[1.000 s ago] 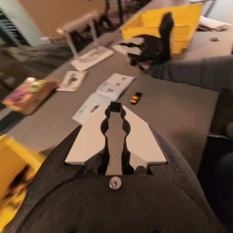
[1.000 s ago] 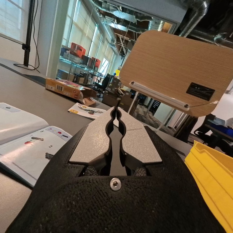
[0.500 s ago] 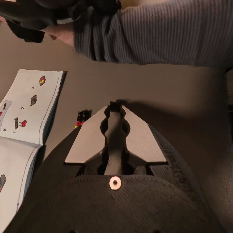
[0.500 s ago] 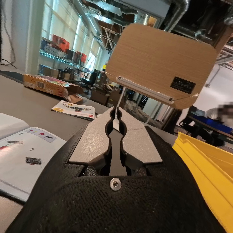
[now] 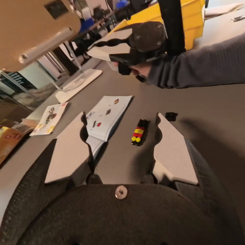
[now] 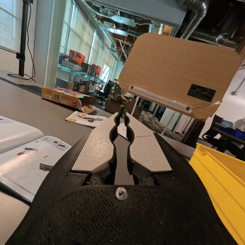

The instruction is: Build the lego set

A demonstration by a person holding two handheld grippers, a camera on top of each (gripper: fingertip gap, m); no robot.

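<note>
Two grippers were seen above a grey table (image 5: 198, 106). The left gripper (image 5: 120, 115) was held with its jaws spread wide apart and empty. Between the jaws, at about 1 o'clock from the centre, a small lego assembly (image 5: 138, 132) of black, red and yellow pieces was laid flat on the table. A single black lego piece (image 5: 171, 116) was found just past the tip of the finger at 2 o'clock, apart from the assembly. An open instruction booklet (image 5: 106, 119) was spread at 11 o'clock, partly hidden by the other finger. Farther off at 9 o'clock, a closed booklet (image 5: 49, 119) and an opened lego box (image 6: 66, 96) were placed. The right gripper (image 6: 121, 114) was held at 12 o'clock in the left wrist view, its jaws nearly together with only a narrow gap and nothing clamped. Beyond it, a wooden book stand (image 6: 179, 79) and a yellow bin (image 5: 192, 19) were set.
</note>
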